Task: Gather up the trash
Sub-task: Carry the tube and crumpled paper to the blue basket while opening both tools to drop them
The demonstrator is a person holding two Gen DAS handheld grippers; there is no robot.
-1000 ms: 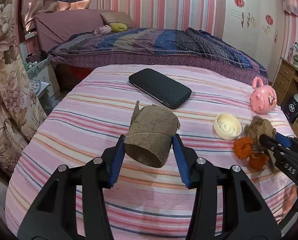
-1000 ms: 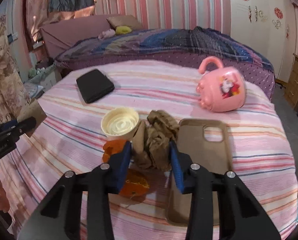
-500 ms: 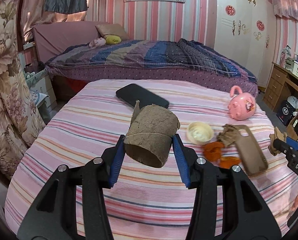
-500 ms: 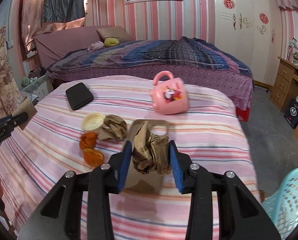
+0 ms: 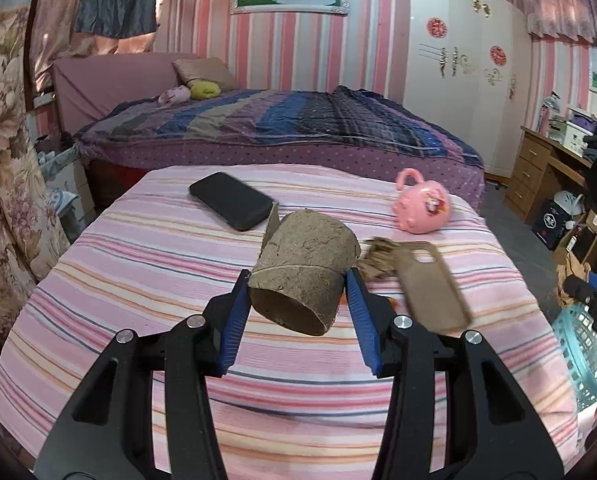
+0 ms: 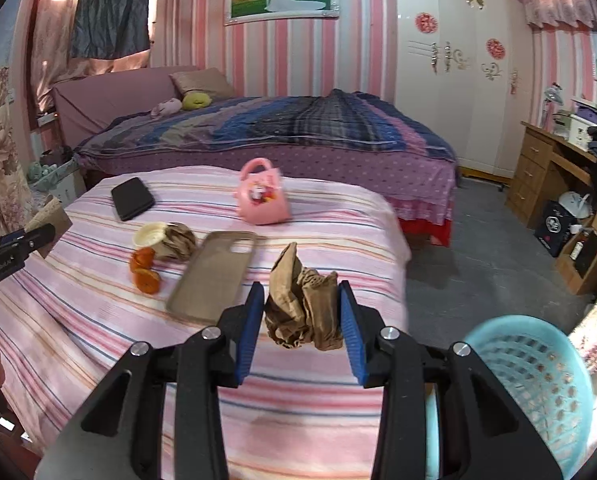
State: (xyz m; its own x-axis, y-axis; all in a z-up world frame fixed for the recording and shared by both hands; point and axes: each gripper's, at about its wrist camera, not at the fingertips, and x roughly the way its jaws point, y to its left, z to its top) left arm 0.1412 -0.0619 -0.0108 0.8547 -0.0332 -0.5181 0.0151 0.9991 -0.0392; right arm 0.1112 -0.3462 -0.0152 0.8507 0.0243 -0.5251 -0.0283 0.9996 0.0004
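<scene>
My left gripper is shut on a brown cardboard tube and holds it above the striped table. My right gripper is shut on a crumpled brown paper wad, held past the table's right edge near a light blue basket. A second brown wad, orange peels and a cream lid lie on the table. The left gripper also shows at the left edge of the right wrist view.
A tan phone case, a black phone and a pink piggy cup lie on the table. A bed stands behind it. A wooden desk and boxes are at the right. The basket also shows in the left wrist view.
My right gripper has lifted the brown wad off the table and carried it right, toward the basket. My left gripper has pulled back and up, still holding the tube.
</scene>
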